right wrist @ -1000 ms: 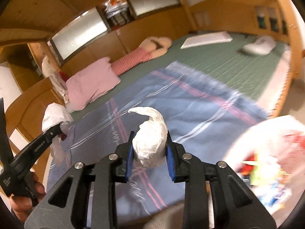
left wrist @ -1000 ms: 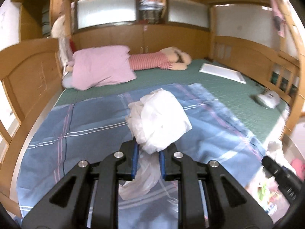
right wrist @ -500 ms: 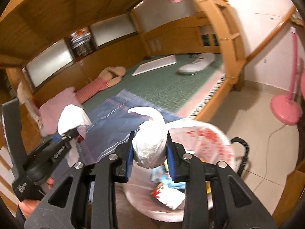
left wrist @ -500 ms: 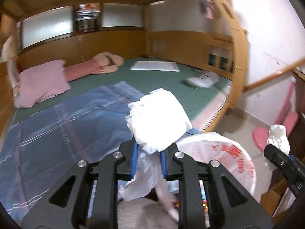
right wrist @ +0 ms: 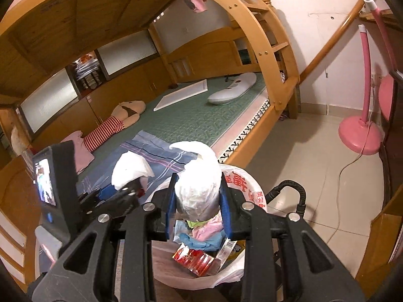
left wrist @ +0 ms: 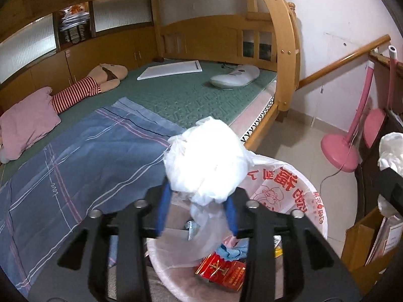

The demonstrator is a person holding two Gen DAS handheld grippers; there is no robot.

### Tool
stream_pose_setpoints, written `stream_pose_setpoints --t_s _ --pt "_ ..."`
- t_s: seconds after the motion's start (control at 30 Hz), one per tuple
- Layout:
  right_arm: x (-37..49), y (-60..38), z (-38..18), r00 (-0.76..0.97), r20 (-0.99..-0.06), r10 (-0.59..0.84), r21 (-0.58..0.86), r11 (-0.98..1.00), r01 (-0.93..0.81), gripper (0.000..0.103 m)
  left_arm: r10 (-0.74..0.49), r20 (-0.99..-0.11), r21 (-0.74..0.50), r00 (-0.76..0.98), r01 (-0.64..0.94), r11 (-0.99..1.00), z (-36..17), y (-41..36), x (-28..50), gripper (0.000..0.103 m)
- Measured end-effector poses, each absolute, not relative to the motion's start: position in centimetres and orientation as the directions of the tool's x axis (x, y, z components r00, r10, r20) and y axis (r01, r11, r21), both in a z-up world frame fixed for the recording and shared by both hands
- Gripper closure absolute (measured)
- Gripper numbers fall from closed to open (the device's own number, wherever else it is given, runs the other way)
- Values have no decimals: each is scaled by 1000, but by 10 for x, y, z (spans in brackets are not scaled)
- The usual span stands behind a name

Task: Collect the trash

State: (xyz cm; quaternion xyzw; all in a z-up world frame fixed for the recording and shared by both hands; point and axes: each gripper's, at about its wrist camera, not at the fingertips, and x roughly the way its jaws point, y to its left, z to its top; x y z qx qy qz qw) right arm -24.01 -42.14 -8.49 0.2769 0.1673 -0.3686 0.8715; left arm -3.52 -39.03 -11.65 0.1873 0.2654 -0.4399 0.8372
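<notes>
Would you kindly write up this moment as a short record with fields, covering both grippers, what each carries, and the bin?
left gripper: jaws have just been opening; crumpled white bag sits loose between them, above the bin
right gripper: shut on wadded white plastic, also over the bin
trash bin: lined with a red-printed plastic bag, beside the bed
bin contents: red packet, blue and pink scraps
bed: green mat, blue plaid sheet, pink pillow
</notes>
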Motion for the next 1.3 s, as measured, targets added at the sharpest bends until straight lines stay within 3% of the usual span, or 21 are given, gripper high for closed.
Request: stream_pose_setpoints --t_s 0.07,0.13,0.77,0.87,1.03,1.2,1.3 --pt "-242 -424 -86 670 -499 -550 360 572 738 72 -632 -616 82 470 836 542 -120 -395 -36 33" --pt "-243 -426 -87 668 -501 -550 361 569 739 72 -626 -621 84 472 834 545 -122 -397 -37 23" --pt "-188 -432 -97 664 -569 -485 285 641 713 68 -597 -566 37 569 740 671 -91 -330 2 20" --pt "-166 -437 -106 645 -601 -471 248 657 711 59 -579 -555 27 597 709 705 -85 -311 12 20" --pt "-139 -445 -126 596 -670 -442 208 659 723 13 -567 -536 11 626 676 737 -74 -288 24 18" --pt "-128 -445 -139 542 -720 -434 156 660 735 12 -564 -517 10 644 663 748 -66 -281 24 17" --pt "-136 -440 -132 545 -695 -468 148 649 746 12 -569 -504 10 649 664 748 -60 -275 22 17"
